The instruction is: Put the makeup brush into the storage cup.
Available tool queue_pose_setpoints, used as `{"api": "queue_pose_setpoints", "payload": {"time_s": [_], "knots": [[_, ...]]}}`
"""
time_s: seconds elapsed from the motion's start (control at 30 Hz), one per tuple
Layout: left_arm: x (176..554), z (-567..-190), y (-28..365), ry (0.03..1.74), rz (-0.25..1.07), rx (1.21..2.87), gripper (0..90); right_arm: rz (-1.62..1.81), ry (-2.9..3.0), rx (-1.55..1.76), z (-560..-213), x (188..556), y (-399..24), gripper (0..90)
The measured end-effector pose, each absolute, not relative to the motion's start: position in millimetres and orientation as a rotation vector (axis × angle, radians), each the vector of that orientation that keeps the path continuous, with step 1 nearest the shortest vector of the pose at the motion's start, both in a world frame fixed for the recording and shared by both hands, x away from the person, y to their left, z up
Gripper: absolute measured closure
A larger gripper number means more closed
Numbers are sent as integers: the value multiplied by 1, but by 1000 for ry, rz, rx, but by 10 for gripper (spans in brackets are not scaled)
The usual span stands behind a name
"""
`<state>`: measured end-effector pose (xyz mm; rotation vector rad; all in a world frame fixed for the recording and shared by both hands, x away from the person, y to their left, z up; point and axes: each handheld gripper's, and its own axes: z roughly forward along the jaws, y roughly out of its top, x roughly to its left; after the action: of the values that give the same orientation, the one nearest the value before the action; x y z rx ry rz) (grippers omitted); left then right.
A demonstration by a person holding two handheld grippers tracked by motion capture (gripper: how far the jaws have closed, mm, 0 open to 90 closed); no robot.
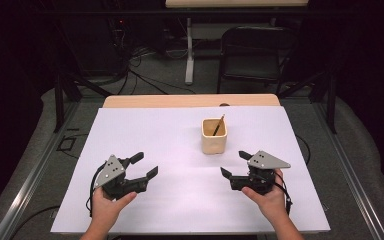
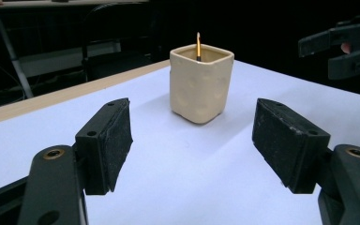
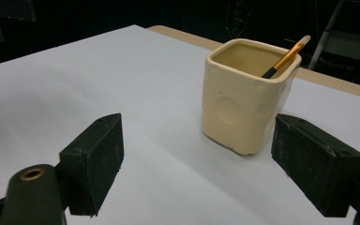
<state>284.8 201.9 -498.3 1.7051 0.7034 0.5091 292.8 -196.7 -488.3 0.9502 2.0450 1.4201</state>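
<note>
Hovering low over the white-covered surface (image 1: 145, 130), both tongs gape wide and hold nothing: left tongs (image 1: 144, 165) and right tongs (image 1: 235, 163) flank the cream square ceramic cup (image 1: 214, 135), which stands upright mid-surface, nearer the right. A slim orange-handled paintbrush (image 3: 286, 56) leans inside it. Looks like the approach stage; next, one tongs likely must close in on the cup or brush. Beyond, a dark room with a black folding chair (image 1: 255, 55).

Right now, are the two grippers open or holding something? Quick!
Left gripper: open, holding nothing.
Right gripper: open, holding nothing, near the cream cup.
</note>
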Motion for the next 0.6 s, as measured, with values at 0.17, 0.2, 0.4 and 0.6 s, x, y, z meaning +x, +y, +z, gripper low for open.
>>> {"api": "queue_pose_setpoints", "payload": {"time_s": [0.17,0.2,0.4,0.6], "knots": [[283,-510,209,727,500,1696,289,1420,2044,954,-488,293,-197,169],[282,-512,210,731,502,1696,289,1420,2044,953,-488,293,-197,169],[281,-522,214,762,514,1698,289,1420,2048,952,-489,293,-196,169],[281,-527,214,739,513,1708,289,1418,2050,948,-490,293,-196,169]]}}
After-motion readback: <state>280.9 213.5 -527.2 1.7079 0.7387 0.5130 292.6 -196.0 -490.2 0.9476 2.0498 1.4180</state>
